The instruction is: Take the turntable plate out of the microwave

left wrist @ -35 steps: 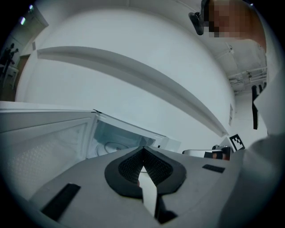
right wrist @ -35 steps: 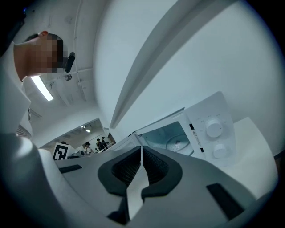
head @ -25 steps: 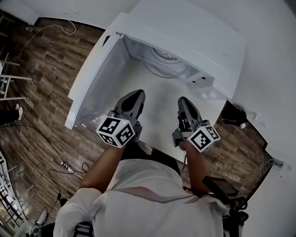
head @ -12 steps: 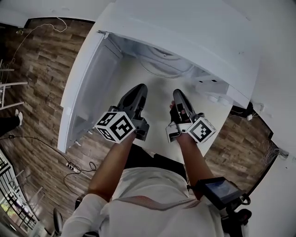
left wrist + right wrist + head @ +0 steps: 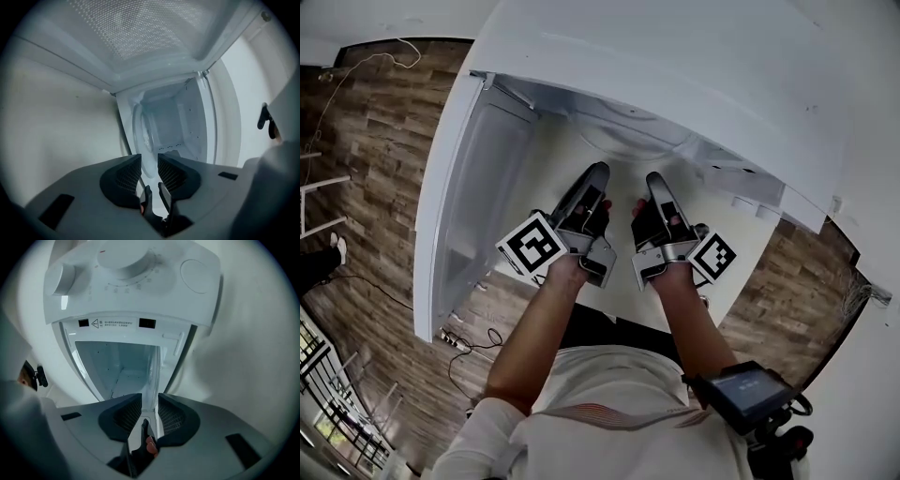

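The glass turntable plate (image 5: 623, 142) is lying inside the microwave (image 5: 675, 56), on the floor of its cavity, and is showing only as a pale arc under the microwave's top edge. In the left gripper view the turntable plate (image 5: 144, 133) is appearing as a clear ring deep in the cavity.

Just outside the microwave's open front, the left hand-held gripper (image 5: 598, 171) and the right hand-held gripper (image 5: 654, 178) are pointing side by side into the cavity. The left hand-held gripper (image 5: 149, 161) is standing with its jaws spread. They have just been opening, and nothing is sitting between them. The right hand-held gripper (image 5: 149, 401) is likewise spread, its jaws just opened and pinching nothing.

The microwave's door (image 5: 455, 216) is hanging open at the microwave's left. In the right gripper view the microwave's control dial (image 5: 126, 254) is showing beside the cavity. The microwave is sitting on a white worktop (image 5: 741, 248), and a wooden floor (image 5: 375, 141) is lying beyond its door.
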`<act>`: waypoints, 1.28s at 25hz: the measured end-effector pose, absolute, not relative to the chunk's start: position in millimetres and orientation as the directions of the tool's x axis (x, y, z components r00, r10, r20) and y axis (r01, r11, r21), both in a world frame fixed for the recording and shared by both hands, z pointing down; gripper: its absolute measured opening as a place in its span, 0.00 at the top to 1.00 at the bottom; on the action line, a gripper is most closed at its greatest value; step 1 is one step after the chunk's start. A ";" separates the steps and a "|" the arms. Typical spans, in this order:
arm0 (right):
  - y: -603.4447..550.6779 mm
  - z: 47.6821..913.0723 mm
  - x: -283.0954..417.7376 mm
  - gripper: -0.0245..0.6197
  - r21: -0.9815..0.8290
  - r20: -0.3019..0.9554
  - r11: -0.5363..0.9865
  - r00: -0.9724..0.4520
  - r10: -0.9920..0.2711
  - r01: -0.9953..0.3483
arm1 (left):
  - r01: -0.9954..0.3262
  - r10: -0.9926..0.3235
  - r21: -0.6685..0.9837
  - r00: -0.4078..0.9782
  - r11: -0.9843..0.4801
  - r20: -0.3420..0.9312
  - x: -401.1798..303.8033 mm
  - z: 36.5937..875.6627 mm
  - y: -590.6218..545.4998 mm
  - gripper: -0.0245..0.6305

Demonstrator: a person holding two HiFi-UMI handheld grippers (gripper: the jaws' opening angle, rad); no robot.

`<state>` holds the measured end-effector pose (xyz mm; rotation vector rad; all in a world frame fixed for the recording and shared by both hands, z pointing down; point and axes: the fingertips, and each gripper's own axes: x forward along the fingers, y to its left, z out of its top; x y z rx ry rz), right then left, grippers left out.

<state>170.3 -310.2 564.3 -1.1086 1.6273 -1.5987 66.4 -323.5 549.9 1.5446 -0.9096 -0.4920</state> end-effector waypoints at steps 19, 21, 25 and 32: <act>-341.6 595.5 160.1 0.68 -0.990 0.127 -0.139 -0.443 -0.888 -0.004 | -0.121 -0.744 0.986 0.647 0.112 0.164 77.5 583.8 -358.5 0.67; -345.1 596.7 157.5 0.68 -0.990 0.120 -0.138 -0.440 -0.890 0.008 | -0.108 -0.742 0.987 0.651 0.118 0.160 78.0 585.7 -361.7 0.67; -354.1 598.6 150.0 0.68 -0.991 0.110 -0.133 -0.450 -0.886 0.019 | -0.094 -0.733 0.988 0.663 0.119 0.151 81.4 588.7 -369.7 0.67; -361.4 594.3 149.9 0.68 -0.993 0.101 -0.118 -0.433 -0.896 0.012 | -0.079 -0.716 0.989 0.683 0.127 0.146 84.1 587.3 -375.7 0.73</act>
